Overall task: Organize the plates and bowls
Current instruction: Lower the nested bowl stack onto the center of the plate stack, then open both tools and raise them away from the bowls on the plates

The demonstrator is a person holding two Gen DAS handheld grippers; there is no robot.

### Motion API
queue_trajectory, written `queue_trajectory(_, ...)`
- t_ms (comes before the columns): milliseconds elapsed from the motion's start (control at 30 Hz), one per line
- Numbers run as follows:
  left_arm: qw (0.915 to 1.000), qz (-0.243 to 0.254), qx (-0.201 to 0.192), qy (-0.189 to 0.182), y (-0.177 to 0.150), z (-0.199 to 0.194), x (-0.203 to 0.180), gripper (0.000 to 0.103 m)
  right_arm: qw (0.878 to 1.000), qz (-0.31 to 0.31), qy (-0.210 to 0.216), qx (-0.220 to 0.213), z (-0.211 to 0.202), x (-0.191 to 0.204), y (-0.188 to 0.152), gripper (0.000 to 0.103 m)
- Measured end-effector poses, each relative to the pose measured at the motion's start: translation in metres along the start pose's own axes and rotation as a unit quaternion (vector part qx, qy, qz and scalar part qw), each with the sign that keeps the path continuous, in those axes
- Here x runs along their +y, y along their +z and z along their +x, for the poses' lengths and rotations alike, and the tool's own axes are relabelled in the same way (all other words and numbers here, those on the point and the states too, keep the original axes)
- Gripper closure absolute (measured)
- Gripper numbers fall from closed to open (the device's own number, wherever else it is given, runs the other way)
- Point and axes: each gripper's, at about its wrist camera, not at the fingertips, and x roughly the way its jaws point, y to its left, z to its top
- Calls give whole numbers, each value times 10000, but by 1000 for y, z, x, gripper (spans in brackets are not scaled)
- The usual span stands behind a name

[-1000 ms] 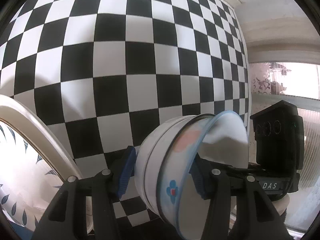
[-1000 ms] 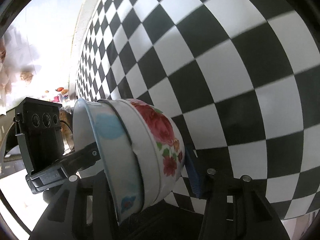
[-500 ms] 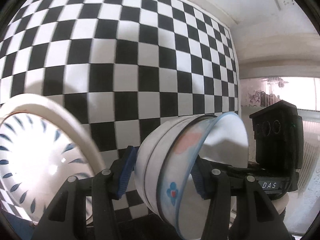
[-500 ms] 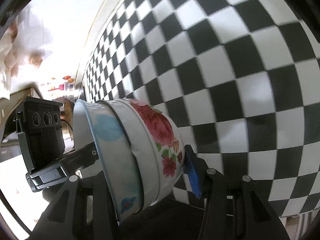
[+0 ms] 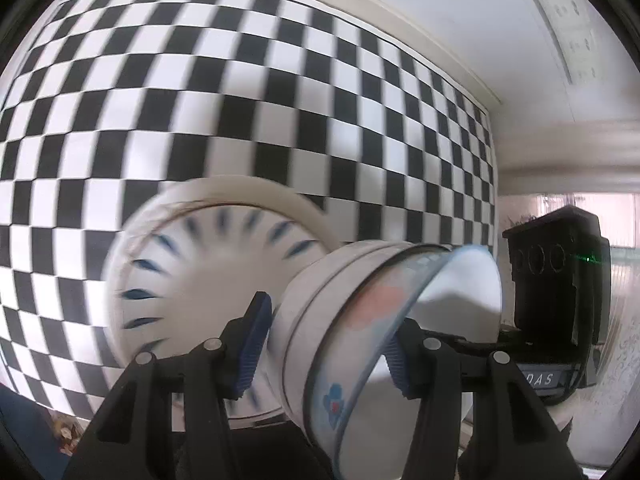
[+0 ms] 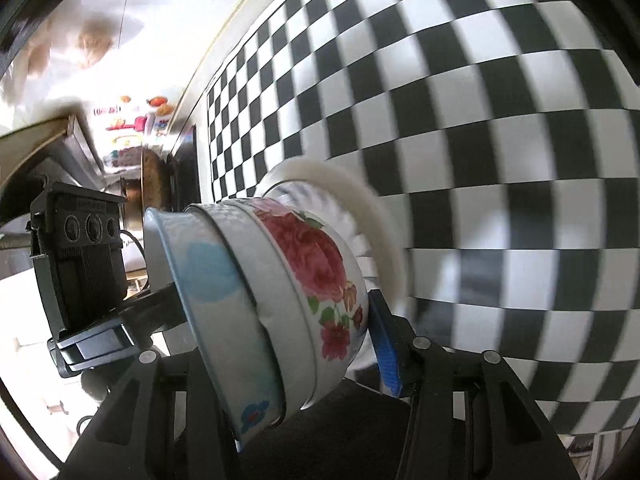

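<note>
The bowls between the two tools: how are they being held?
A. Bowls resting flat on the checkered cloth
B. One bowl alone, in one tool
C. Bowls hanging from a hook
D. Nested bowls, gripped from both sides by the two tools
D: the nested bowls sit tilted on edge, clamped by the right tool and the left tool, clear of the checkered cloth.

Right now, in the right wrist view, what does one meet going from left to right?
Other claw → blue-rimmed bowl → rose bowl nested under it → white plate behind → checkered cloth.
</note>
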Motion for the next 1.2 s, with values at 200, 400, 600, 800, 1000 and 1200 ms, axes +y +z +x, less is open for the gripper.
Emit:
queue_trajectory(200, 9996, -257, -28, 87, 0, -4, 41, 54, 9998, 24, 15, 190, 45, 14, 1, 53)
queue_trajectory(400, 9994, -330, 46, 99, -3, 4, 63, 54, 9996, 57, -120, 256, 62, 5, 2, 53)
queue_trajectory(600, 9994, -339, 108, 49, -1, 16, 66, 54, 9993, 37, -291, 246, 69, 2, 4, 54)
queue_trajectory(800, 9994, -318, 119, 53, 1, 20, 66, 54, 9991, 52, -353, 224, 68, -1, 5, 54)
queue_trajectory(1000, 9995, -266, 125, 96, -2, 18, 65, 54, 9991, 47, -357, 235, 65, -2, 5, 54)
queue_trajectory(1200, 9994, -296, 116, 136, -5, 18, 65, 54, 9989, 47, -407, 240, 64, -3, 4, 54)
